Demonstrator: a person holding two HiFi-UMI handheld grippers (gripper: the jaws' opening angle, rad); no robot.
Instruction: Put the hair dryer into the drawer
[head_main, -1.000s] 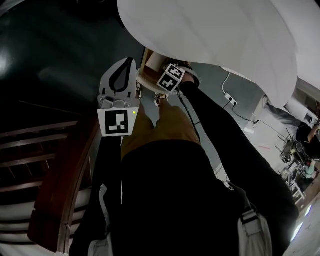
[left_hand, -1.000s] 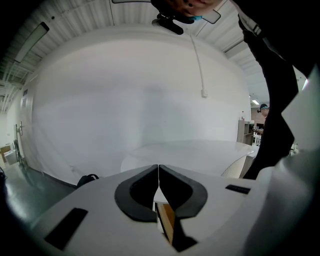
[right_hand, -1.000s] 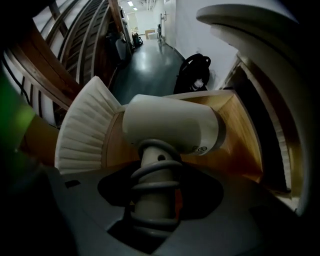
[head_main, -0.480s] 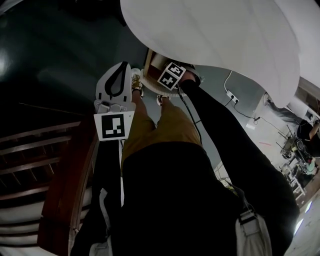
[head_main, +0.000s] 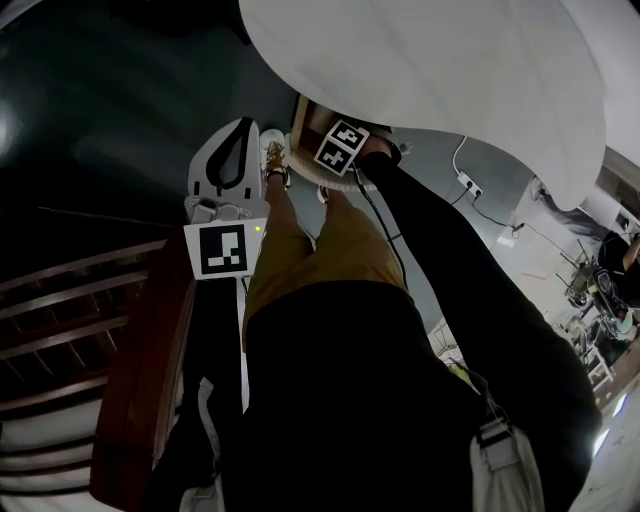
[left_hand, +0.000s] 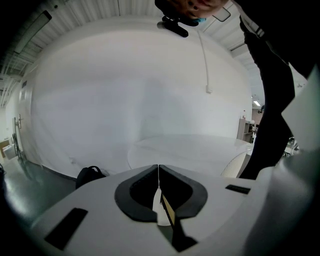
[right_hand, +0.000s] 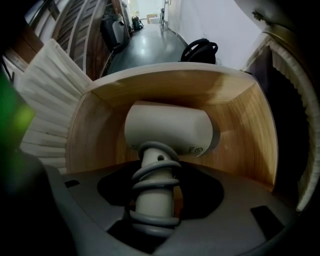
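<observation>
Left gripper jaws together (empty), right gripper outstretched, tight around hair dryer.

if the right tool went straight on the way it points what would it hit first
Likely the back wall of the drawer; the hair dryer it grips would touch first, though depth is unclear.

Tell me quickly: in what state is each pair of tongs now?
Left tongs: closed, empty.
Right tongs: closed on the cord-wrapped handle of the cream plastic hair dryer, head inside the light wooden drawer.
</observation>
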